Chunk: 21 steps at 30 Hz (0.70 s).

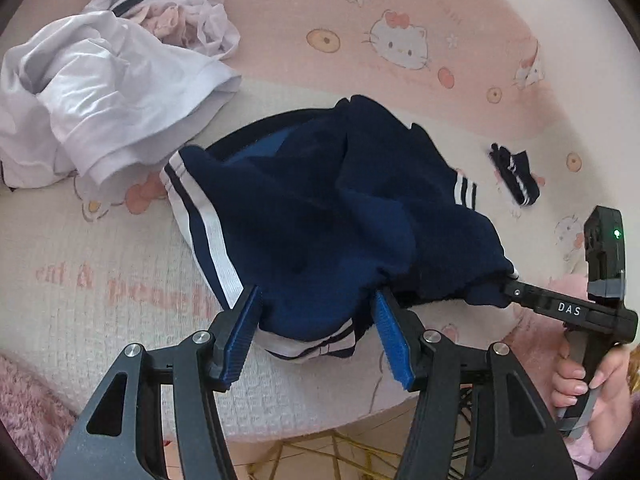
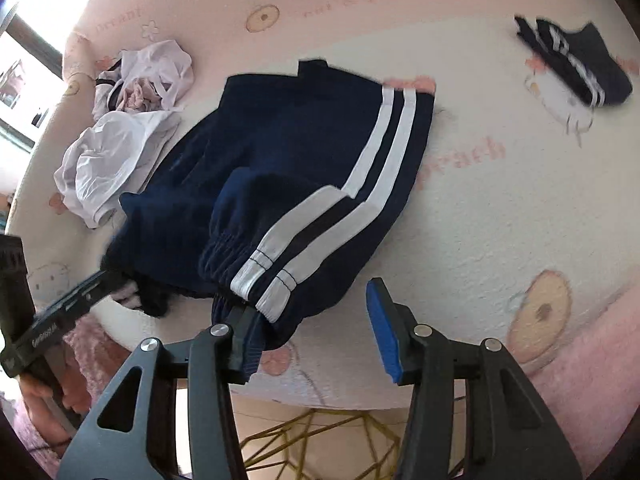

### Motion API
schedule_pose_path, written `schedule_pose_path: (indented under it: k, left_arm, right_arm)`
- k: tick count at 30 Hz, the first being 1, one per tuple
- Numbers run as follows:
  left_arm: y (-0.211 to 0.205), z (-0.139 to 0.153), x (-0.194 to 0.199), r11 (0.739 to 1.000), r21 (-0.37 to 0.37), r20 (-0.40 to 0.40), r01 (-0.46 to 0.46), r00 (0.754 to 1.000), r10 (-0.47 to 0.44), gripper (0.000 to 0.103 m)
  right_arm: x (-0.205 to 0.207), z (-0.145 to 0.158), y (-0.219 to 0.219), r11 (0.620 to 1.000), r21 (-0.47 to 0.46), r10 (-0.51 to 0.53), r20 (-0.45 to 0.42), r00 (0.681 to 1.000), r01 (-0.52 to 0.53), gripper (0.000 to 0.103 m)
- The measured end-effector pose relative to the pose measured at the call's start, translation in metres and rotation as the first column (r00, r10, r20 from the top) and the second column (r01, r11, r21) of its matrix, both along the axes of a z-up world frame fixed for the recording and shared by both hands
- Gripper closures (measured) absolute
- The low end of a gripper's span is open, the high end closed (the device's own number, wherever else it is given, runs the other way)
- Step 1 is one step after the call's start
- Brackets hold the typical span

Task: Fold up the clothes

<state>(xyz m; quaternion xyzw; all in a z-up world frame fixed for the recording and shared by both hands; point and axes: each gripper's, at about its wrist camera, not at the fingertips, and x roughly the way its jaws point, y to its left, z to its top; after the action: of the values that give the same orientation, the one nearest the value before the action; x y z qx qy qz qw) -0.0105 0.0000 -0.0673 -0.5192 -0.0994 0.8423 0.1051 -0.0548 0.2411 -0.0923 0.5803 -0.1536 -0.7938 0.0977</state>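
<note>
Your navy striped trousers [image 2: 304, 168] lie bunched on the cloth-covered table [image 2: 500, 208], long axis running away from you; the left gripper [image 1: 316, 332] gapes around the near hem; the right gripper [image 2: 316, 332] looks unclamped, cuff against its left finger, though possibly snagged.

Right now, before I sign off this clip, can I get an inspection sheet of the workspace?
Surface: round table under a pink and white cartoon-cat cover.
Job's things: navy trousers with white stripes, partly folded; white clothes heap, unfolded.
Clutter: small navy striped piece, lying apart.
Grippers: left tool has trouser fabric filling its gap, grip unconfirmed; right tool is open, fabric draped over one finger, the other pad bare.
Cables: nothing seen.
Surroundings: pink fluffy fabric at the table edge; gold wire frame below; bright window.
</note>
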Motion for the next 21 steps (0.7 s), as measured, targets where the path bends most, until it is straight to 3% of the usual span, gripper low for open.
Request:
schedule_pose_path:
  k: [2, 4, 6, 8, 9, 12, 14, 16, 17, 18, 21]
  left_arm:
    - [0.005, -0.004, 0.0, 0.998, -0.067, 0.008, 0.009, 1.0, -0.009, 0.044]
    - [0.007, -0.007, -0.003, 0.99, -0.14, 0.008, -0.004, 1.0, 0.005, 0.044]
    - [0.005, -0.008, -0.01, 0.98, -0.197, -0.001, -0.027, 1.0, 0.027, 0.044]
    - [-0.002, -0.005, -0.007, 0.976, -0.21, -0.024, -0.05, 0.999, 0.046, 0.044]
    - [-0.003, -0.003, -0.007, 0.976, -0.209, -0.036, -0.056, 0.998, 0.05, 0.044]
    - [-0.005, 0.002, -0.004, 0.975, -0.212, -0.077, -0.07, 0.995, 0.055, 0.044]
    - [-0.007, 0.006, -0.004, 0.99, -0.128, -0.088, -0.053, 0.995, 0.042, 0.044]
    - [-0.009, 0.009, -0.004, 0.997, -0.063, -0.094, -0.04, 0.995, 0.034, 0.044]
    - [-0.01, 0.011, -0.003, 0.999, -0.042, -0.1, -0.034, 0.995, 0.03, 0.044]
    - [-0.01, 0.011, -0.005, 0.999, -0.039, -0.102, -0.03, 0.994, 0.026, 0.044]
    - [-0.01, 0.005, -0.011, 0.998, -0.062, -0.084, -0.032, 0.996, 0.027, 0.044]
  right_arm:
    - [0.005, -0.006, -0.004, 1.0, 0.007, 0.008, 0.018, 1.0, -0.008, 0.055]
    - [0.009, -0.005, -0.008, 0.997, 0.079, 0.013, -0.004, 1.0, -0.013, 0.055]
    - [0.013, -0.001, -0.013, 0.974, 0.227, 0.004, -0.036, 0.999, 0.004, 0.055]
    - [0.014, 0.003, -0.011, 0.923, 0.383, -0.023, -0.076, 0.997, 0.051, 0.053]
    - [0.015, 0.007, -0.005, 0.921, 0.383, -0.038, -0.095, 0.995, 0.072, 0.049]
    - [0.02, 0.02, 0.009, 0.972, 0.216, -0.067, -0.126, 0.99, 0.094, 0.049]
    - [0.021, 0.021, 0.008, 0.998, 0.044, -0.045, -0.102, 0.994, 0.05, 0.048]
    - [0.022, 0.018, 0.005, 0.991, -0.132, -0.007, -0.063, 0.998, -0.001, 0.048]
    - [0.023, 0.014, 0.001, 0.985, -0.171, 0.009, -0.038, 0.999, -0.015, 0.048]
    - [0.024, 0.011, -0.003, 0.988, -0.153, 0.02, -0.025, 0.999, -0.024, 0.048]
    - [0.018, 0.001, -0.017, 0.998, 0.023, 0.059, 0.005, 0.998, -0.059, 0.046]
